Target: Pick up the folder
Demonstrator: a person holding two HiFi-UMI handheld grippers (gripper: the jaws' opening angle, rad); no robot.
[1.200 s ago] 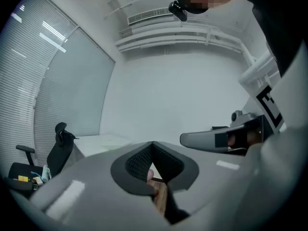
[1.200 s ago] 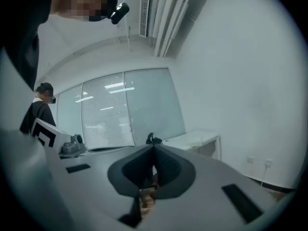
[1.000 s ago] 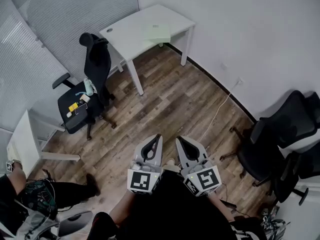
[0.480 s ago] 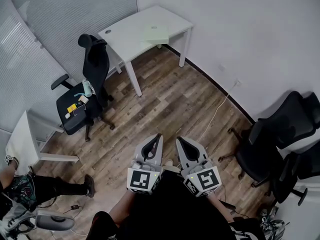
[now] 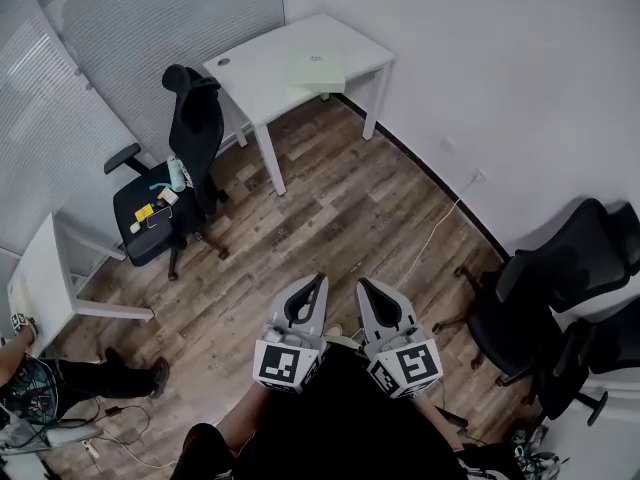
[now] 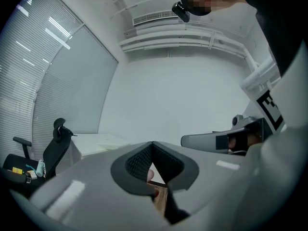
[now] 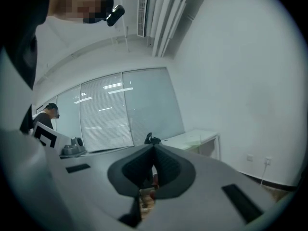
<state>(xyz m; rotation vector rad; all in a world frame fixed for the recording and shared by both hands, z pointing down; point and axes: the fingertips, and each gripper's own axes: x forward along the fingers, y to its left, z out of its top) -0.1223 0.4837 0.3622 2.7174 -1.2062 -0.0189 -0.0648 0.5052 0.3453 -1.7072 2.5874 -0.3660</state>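
Far across the floor [image 5: 330, 208], on the white desk [image 5: 255, 73] by the wall, lies the pale green folder [image 5: 318, 68], well apart from the left gripper [image 5: 318, 282] and right gripper [image 5: 364, 286], side by side, both with jaws together on nothing.

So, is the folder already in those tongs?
No, the folder lies on the desk across the room, while the left tongs and right tongs are shut and empty.

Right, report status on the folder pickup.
Left gripper and right gripper shut, empty. Folder lies on far white desk, untouched. Only wood floor between; black chair beside desk.
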